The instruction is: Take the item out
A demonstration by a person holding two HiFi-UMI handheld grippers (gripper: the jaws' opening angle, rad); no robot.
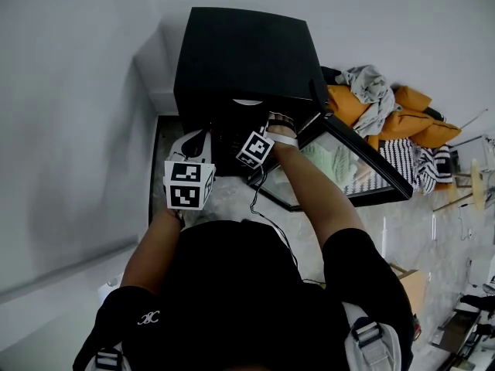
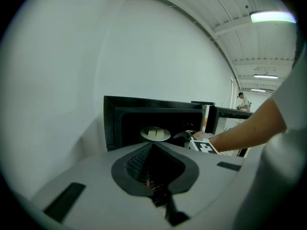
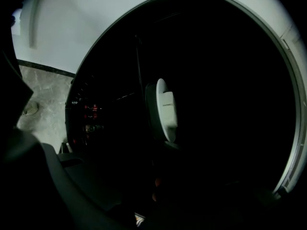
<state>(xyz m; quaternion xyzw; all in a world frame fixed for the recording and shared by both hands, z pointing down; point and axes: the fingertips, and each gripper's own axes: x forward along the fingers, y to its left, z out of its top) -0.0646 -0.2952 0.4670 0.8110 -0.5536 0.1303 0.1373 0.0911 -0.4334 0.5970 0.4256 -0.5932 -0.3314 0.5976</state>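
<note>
**Item on plate inside open oven; right gripper at the cavity**

Nearest the person, the left gripper (image 2: 152, 145) is held back over the stone counter (image 1: 228, 199). Its jaws are pressed together to a point with nothing between them, and it stands well apart from the oven.

Ahead of it, the person's right forearm (image 1: 309, 188) reaches forward. The right gripper (image 2: 185, 136) sits at the mouth of the black oven (image 1: 240, 52), just beside the plate. Its own view is very dark; the jaws may be at the plate's rim, but whether they are spread or closed cannot be told.

Inside the cavity rests a white plate (image 2: 155, 134). It carries the item (image 2: 154, 132), which shows as pale blocks lying on the plate's middle. In the right gripper view the plate appears edge-on, with the item raised from its face.

The oven door (image 1: 352, 165) stands swung open to the right. Beyond it, orange cushions (image 1: 402, 122) lie heaped with striped cloth.
</note>
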